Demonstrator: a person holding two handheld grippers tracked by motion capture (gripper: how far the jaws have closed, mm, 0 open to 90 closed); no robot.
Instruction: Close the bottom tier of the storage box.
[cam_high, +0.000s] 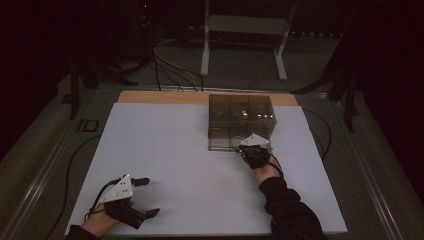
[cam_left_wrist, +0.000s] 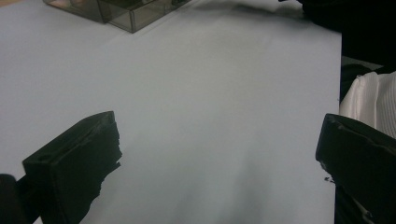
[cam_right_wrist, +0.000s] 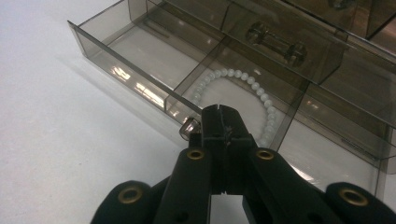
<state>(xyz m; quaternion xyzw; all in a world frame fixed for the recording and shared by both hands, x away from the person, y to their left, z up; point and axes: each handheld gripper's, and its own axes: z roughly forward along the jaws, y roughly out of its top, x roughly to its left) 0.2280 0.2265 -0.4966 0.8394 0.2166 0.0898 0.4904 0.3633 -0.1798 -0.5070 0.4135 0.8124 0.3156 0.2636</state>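
Your right gripper (cam_right_wrist: 219, 122) is at the front of the smoky clear drawer organizer (cam_high: 241, 121), jaws pressed fully together. In the right gripper view the tips sit on the front wall of the pulled-out bottom drawer (cam_right_wrist: 140, 60), right by its small knob (cam_right_wrist: 188, 128). Can't tell whether the knob or wall is actually pinched or just touched.

The drawer is divided into compartments. The white bead bracelet (cam_right_wrist: 233, 91) lies curled in the compartment directly behind your jaw tips; the compartment next to it toward the drawer's far end looks bare. The drawer above is closed, with a clear bar handle (cam_right_wrist: 275, 43).

In the high view the organizer stands at the far middle-right of the white table board (cam_high: 175, 150), with your right gripper (cam_high: 255, 149) touching its near edge.

Your left gripper (cam_high: 142, 197) rests near the front left corner of the board, well apart from the organizer, jaws spread wide with nothing between them, just bare board (cam_left_wrist: 210, 116).
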